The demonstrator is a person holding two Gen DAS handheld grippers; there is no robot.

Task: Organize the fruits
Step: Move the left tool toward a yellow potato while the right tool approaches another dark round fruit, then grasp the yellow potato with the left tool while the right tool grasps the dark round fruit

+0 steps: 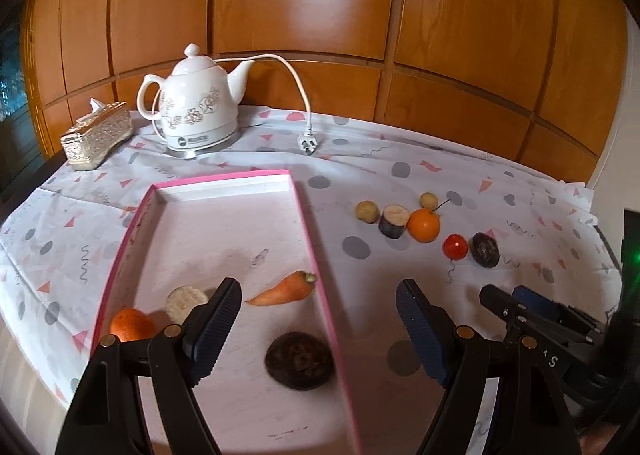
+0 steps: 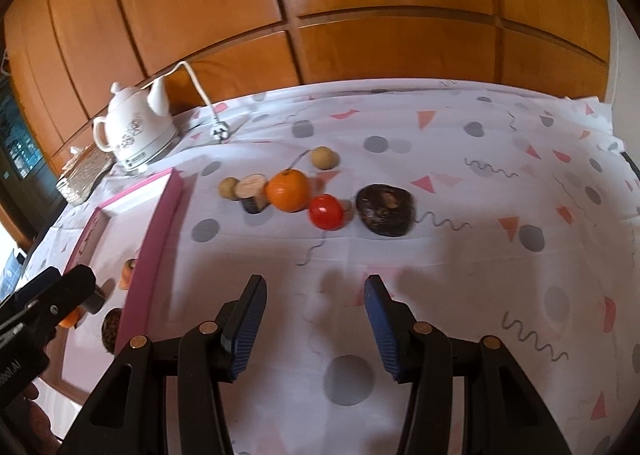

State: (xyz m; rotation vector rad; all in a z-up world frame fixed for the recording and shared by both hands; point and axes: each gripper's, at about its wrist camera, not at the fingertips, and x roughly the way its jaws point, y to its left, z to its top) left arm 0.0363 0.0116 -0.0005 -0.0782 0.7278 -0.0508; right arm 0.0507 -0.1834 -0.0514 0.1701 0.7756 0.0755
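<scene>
Lying lengthwise on the patterned white cloth that covered the surface, a shallow pink-rimmed rectangular tray held four things: an orange carrot close to its right wall, a dark brown wrinkled round fruit nearer the camera, a pale rough-faced round slice and an orange citrus fruit by the left wall. The left gripper hung above the tray's near end, straddling its right wall, jaws spread wide and gripping nothing. Right of the tray, well apart from it, more produce sat on the cloth: two small tan round fruits, a dark-skinned cut piece with a pale face, a second orange touching that piece, a shiny red tomato just beside the orange, and another dark brown wrinkled fruit. The right gripper hovered over bare cloth short of this group, its jaws likewise released and empty. At the back stood a white floral ceramic electric kettle with its unplugged white cord, beside a glittering gold tissue box.
</scene>
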